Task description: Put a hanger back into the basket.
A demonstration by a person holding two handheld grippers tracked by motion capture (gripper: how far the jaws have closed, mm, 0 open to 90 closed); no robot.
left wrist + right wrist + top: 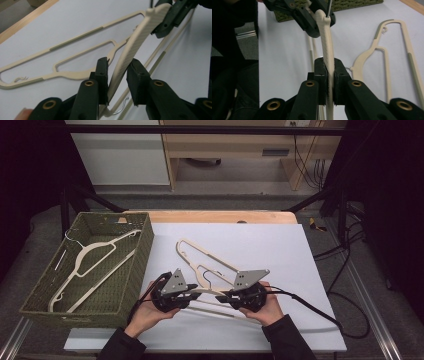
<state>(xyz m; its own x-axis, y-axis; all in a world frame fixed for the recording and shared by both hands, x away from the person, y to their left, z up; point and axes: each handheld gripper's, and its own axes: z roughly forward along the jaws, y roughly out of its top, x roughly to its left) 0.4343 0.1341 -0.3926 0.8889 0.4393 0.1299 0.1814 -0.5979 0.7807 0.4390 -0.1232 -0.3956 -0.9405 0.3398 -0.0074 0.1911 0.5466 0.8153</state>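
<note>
A cream plastic hanger [210, 293] is lifted between my two grippers near the front of the white sheet. My right gripper [223, 296] [329, 65] is shut on one ribbed arm of the hanger [327, 47], pads pressed flat on both sides. My left gripper [196, 292] [117, 68] has the hanger's other arm [130, 47] running slantwise between its jaws, with a gap showing beside each pad. In the left gripper view the right gripper [165, 22] grips the far end. A second cream hanger [202, 254] [75, 42] lies flat on the sheet behind.
A green woven basket [146, 245] stands at the left with another cream hanger [95, 255] inside. The white sheet [280, 255] covers a wooden table. Black cables [310, 307] trail to the right, and dark frame rails run along both sides.
</note>
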